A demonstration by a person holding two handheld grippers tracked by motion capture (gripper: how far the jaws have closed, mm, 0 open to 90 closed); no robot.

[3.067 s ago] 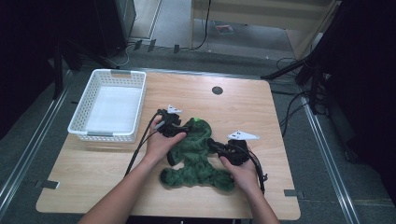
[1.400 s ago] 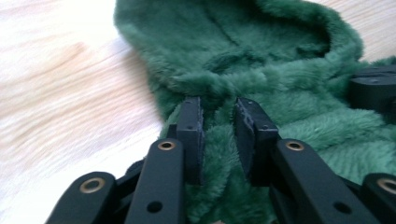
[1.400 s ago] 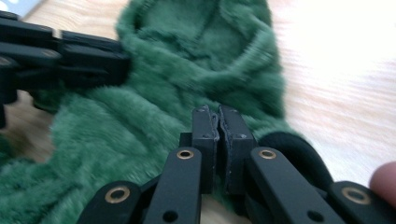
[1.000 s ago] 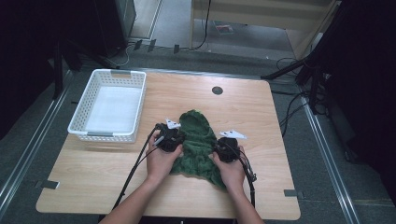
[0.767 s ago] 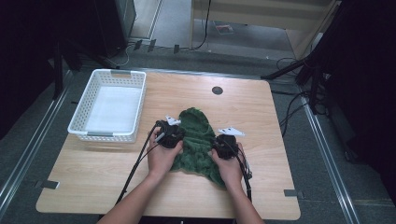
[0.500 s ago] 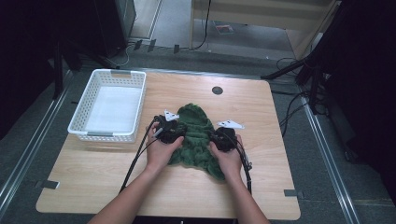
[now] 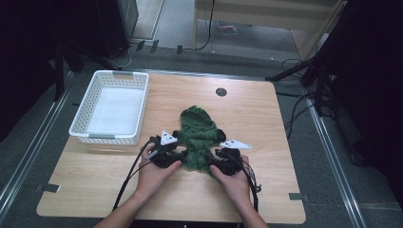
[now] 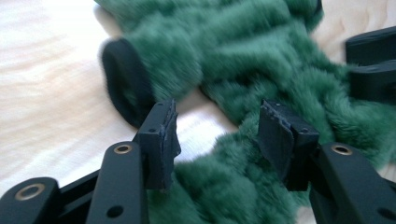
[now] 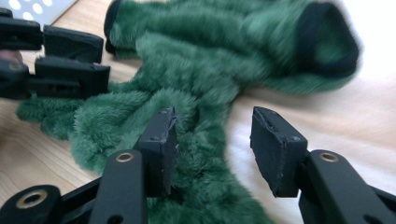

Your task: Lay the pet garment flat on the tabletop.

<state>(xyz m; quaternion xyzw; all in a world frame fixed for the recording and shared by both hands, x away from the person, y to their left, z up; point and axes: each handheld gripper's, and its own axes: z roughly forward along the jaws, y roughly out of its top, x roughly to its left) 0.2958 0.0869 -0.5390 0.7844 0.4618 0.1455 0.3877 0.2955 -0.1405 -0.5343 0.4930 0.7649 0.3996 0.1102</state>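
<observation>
Vs 0.5 s ago: both grippers have slid nearer, off the garment's middle to its near edge. Green fuzzy garment [image 7: 197, 135] is bunched at table [image 7: 266, 123] centre, black-lined cuffs showing, right of white basket [image 7: 111, 108]. Left gripper [image 8: 215, 133] and right gripper [image 9: 212, 140]: jaws spread, pinching nothing; fur lies between and under the fingertips.

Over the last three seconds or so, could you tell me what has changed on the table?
The green fleece garment, earlier spread flat, was folded away from the person. Both hands slid forward with it; the left claw and right claw now stand open. The white basket stayed put.
</observation>
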